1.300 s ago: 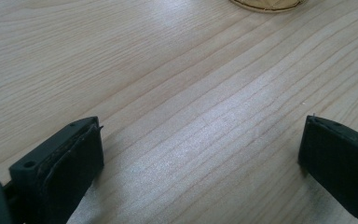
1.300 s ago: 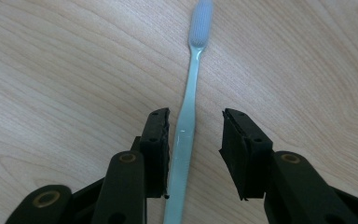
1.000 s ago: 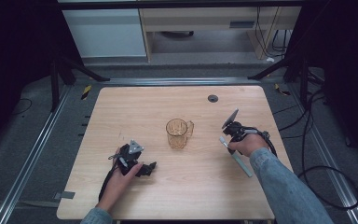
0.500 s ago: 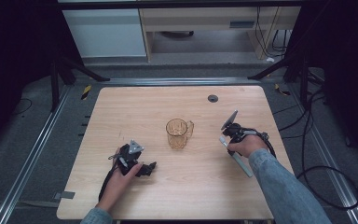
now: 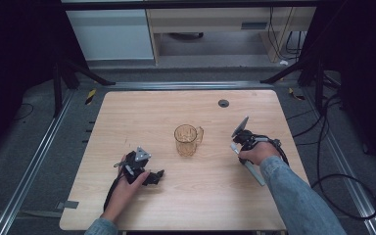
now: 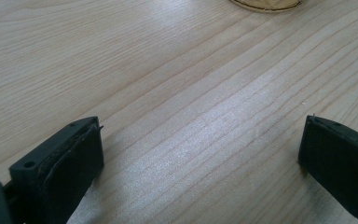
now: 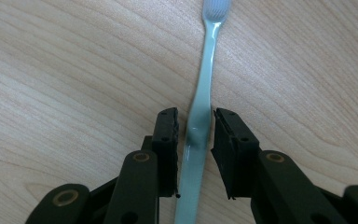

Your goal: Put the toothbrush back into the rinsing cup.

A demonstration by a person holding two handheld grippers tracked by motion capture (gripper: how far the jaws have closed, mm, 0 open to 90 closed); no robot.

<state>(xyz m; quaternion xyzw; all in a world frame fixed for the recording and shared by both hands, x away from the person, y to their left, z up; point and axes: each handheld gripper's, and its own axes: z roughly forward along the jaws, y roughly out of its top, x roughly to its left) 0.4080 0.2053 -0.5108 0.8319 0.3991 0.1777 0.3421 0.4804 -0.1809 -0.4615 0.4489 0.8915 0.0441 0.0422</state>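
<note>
The pale blue-green toothbrush (image 7: 200, 116) lies flat on the wooden tabletop (image 5: 142, 117), on its right side and not far from the right edge; from above, its handle (image 5: 253, 172) shows slanting out beside the right hand. In the right gripper view the right tongs (image 7: 195, 135) straddle the handle with narrow jaws, which have just been closing; a thin gap shows on each side, so the pads do not press on it. The bristle head points away from the tongs, toward the top of that view.

To the left of the toothbrush, near the middle of the tabletop, stands an amber glass mug (image 5: 188, 140), upright, with its handle turned toward the right tongs (image 5: 235, 144). Well to the left of the mug, nearer the front edge, the left tongs (image 5: 157, 176) rest low over the wood with jaws spread wide and bare wood between them; the left gripper view shows the mug's base (image 6: 266, 4) at its top edge.

The tabletop is light wood grain with rounded corners and a small dark grommet (image 5: 223, 103) near the far edge. Much of its far half and left side is bare. Around it lie grey floor, metal rails (image 5: 39, 152) along both sides, cables (image 5: 333, 181) on the right, and pale cabinets (image 5: 112, 34) beyond.
</note>
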